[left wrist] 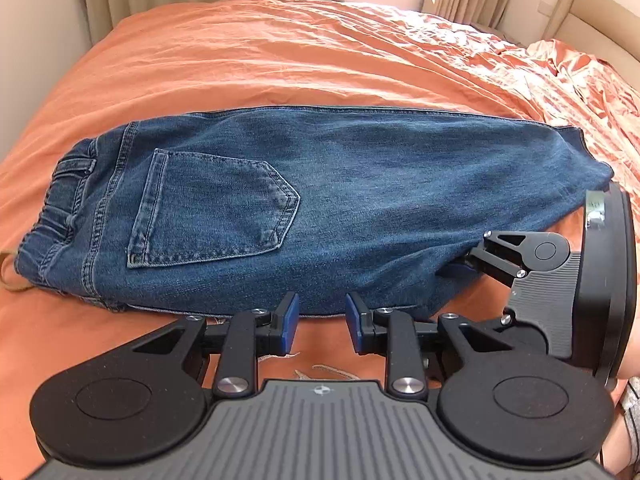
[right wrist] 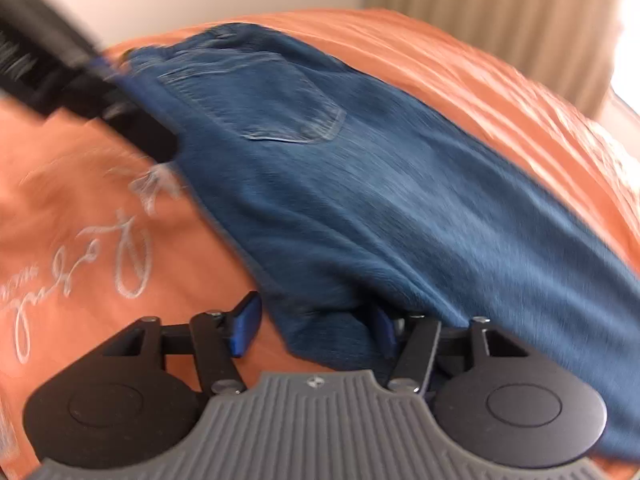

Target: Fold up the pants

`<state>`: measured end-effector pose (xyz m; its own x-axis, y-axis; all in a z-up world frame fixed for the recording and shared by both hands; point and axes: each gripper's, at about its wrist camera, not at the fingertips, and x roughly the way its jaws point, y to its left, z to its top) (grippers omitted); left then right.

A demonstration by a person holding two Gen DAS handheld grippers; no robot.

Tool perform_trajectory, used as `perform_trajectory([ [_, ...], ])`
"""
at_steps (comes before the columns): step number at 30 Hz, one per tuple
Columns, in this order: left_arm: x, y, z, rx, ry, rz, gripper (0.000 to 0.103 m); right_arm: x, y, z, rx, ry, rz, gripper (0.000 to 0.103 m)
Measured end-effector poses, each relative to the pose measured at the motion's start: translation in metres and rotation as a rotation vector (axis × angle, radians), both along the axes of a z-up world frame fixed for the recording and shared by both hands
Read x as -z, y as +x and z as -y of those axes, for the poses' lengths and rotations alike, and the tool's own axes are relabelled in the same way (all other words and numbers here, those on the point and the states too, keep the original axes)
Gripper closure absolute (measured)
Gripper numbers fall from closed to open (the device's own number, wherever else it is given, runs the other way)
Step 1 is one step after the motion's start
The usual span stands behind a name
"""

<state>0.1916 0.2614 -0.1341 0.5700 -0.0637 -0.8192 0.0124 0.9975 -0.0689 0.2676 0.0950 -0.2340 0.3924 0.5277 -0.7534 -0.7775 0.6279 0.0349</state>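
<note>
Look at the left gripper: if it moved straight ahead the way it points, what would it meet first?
Probably the jeans. The left gripper is open, its fingers aimed at their near edge lying on the orange bedspread, with only a thin strip of bedspread between.

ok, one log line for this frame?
task: fold pants | jeans folded lengthwise on orange bedspread | left claw open, empty | right claw open over denim edge
</note>
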Motion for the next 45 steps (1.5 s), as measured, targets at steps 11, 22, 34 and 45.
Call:
perform_trajectory([
  [11,0.0,-0.003,0.01,-0.022,-0.038,-0.002,0.07,0.001,0.004,0.01,0.106,0.15,-0.034,0.068],
  [22,0.005,0.018,0.037,-0.002,0.001,-0.025,0.07,0.007,-0.053,0.019,0.016,0.117,0.127,0.097],
  [34,0.066,0.062,0.057,-0.125,-0.015,-0.123,0.072,0.004,-0.044,0.088,0.136,0.181,-0.007,0.103],
  [45,0.025,0.07,0.101,0.004,0.193,-0.12,0.075,-0.04,0.009,0.311,0.586,0.33,-0.08,0.081],
])
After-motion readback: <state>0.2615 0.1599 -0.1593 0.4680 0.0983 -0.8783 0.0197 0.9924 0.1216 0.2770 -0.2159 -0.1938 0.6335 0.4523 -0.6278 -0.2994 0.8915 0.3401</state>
